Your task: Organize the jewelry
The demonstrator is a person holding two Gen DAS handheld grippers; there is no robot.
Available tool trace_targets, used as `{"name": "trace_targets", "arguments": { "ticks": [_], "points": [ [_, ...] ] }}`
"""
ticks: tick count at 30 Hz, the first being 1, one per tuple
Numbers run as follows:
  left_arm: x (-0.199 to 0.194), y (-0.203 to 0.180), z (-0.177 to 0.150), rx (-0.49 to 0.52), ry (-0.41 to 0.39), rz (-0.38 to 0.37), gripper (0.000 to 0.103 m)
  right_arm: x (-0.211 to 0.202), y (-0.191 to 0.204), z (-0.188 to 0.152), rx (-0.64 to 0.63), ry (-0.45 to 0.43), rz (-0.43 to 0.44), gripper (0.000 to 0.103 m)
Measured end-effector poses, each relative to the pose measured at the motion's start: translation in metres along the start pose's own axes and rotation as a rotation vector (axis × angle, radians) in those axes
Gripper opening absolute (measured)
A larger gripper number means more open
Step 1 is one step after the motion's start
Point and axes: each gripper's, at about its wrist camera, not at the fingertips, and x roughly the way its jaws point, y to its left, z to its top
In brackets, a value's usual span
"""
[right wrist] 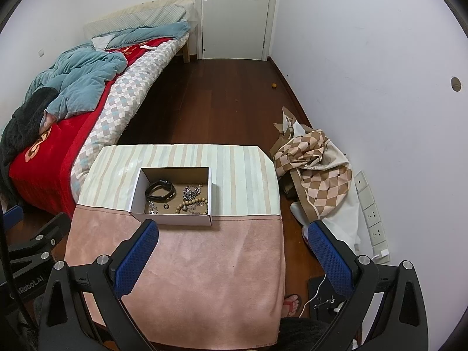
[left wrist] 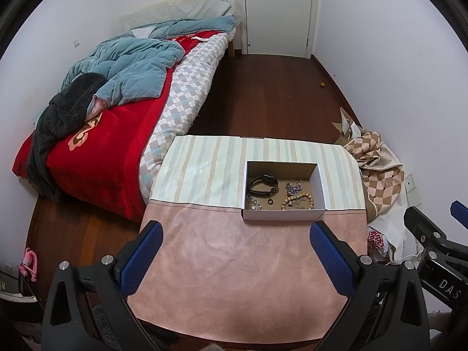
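Observation:
A small white cardboard box [left wrist: 283, 215] stands on the table where the pink cloth [left wrist: 234, 263] meets the striped cloth [left wrist: 204, 172]. Inside lie a black band watch [left wrist: 263, 185], a wooden bead bracelet [left wrist: 297, 200], a silver chain [left wrist: 294, 187], a dark ring [left wrist: 270, 201] and small silver pieces [left wrist: 255, 203]. The box also shows in the right wrist view [right wrist: 172, 218]. My left gripper [left wrist: 235, 238] is open and empty, hovering above the pink cloth short of the box. My right gripper [right wrist: 234, 238] is open and empty, to the right of the box.
A bed [left wrist: 117, 117] with red and blue bedding stands left of the table. Crumpled checked fabric [right wrist: 316, 169] lies on the wooden floor at the right wall. A white door [right wrist: 237, 11] is at the far end. A sandalled foot [right wrist: 291, 302] is by the table's right side.

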Motion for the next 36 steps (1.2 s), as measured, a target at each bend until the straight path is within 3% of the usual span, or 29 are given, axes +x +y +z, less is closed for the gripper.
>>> {"name": "trace_targets", "arguments": {
  "ticks": [36],
  "points": [
    [-0.0098,-0.0032,-0.0011,0.003,-0.014,-0.014,0.103,-0.0037,-0.0019,-0.0002,0.005,-0.002,0.001,0.103]
  ]
}}
